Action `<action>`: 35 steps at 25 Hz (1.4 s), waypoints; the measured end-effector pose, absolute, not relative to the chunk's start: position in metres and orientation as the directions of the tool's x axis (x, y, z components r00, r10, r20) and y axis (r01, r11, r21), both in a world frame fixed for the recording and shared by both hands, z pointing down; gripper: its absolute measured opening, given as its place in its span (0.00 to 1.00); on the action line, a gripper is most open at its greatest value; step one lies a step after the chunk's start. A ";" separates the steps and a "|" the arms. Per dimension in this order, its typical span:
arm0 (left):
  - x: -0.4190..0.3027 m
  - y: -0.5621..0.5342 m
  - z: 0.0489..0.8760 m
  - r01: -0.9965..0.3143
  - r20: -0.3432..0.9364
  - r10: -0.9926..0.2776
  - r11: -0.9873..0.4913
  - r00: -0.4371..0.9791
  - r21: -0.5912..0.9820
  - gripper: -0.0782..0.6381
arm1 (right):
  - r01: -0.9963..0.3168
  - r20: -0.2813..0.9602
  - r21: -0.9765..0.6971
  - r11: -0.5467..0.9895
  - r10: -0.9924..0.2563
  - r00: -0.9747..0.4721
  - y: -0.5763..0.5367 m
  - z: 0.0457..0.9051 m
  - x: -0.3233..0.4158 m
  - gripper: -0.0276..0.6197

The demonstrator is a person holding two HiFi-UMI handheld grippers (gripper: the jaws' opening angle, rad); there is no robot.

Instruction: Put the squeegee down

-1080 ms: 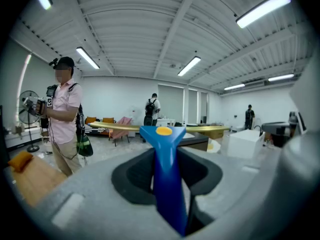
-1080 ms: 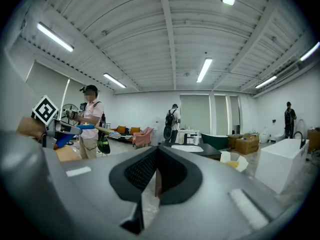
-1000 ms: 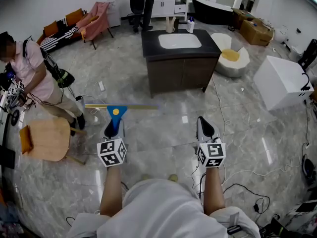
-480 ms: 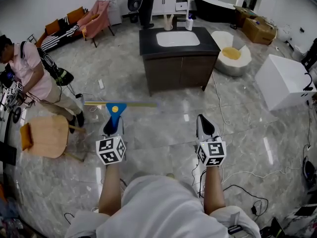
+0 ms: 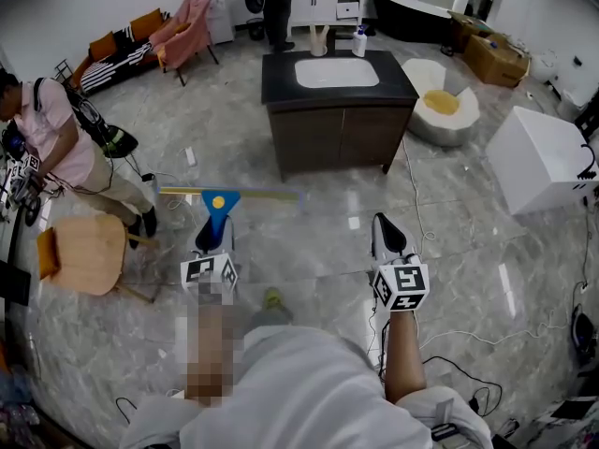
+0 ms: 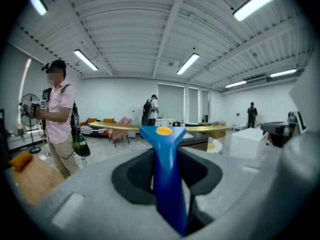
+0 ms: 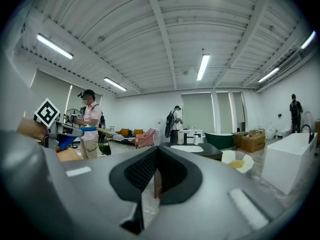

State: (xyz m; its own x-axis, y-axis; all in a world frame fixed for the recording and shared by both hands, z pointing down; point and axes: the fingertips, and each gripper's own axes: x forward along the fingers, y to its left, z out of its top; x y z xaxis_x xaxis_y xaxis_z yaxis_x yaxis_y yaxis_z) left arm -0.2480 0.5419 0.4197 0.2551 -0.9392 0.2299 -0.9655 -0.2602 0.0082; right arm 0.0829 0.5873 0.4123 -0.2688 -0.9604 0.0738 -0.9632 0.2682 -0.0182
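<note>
The left claw (image 5: 213,235) grips the squeegee (image 5: 219,204) by its blue handle, short of the sink cabinet (image 5: 337,134), right claw (image 5: 386,227) closed empty; letting go here would likely drop it onto the floor (image 5: 309,251).

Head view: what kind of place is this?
Probably a large hall staged as a bathroom mock-up: a vanity cabinet with sink stands free mid-floor, a dark bathtub sits behind it, and loose cables trail over the floor.
</note>
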 end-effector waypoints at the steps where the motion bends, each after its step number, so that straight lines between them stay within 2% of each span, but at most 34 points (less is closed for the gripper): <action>1: -0.247 0.537 0.420 -0.966 0.229 -0.939 -0.260 0.255 0.008 0.29 | -0.963 0.076 -0.018 0.268 -0.960 -0.268 0.583 0.413 0.084 0.05; 16: -0.252 0.387 0.437 -0.953 0.232 -0.925 -0.302 0.301 0.033 0.29 | -0.977 0.100 -0.007 0.214 -0.972 -0.214 0.450 0.428 0.077 0.05; 35: -0.319 0.170 0.437 -0.940 0.240 -0.909 -0.333 0.340 0.069 0.29 | -0.978 0.115 0.048 0.205 -0.973 -0.198 0.230 0.406 -0.005 0.05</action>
State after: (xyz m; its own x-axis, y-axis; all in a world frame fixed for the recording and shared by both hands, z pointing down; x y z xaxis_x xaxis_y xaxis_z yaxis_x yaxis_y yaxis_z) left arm -0.3192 0.1705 0.4369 0.3400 -0.9092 0.2405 -0.9403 -0.3334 0.0689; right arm -0.0053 0.2305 0.4056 -0.1985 -0.9733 0.1154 -0.9776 0.2051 0.0483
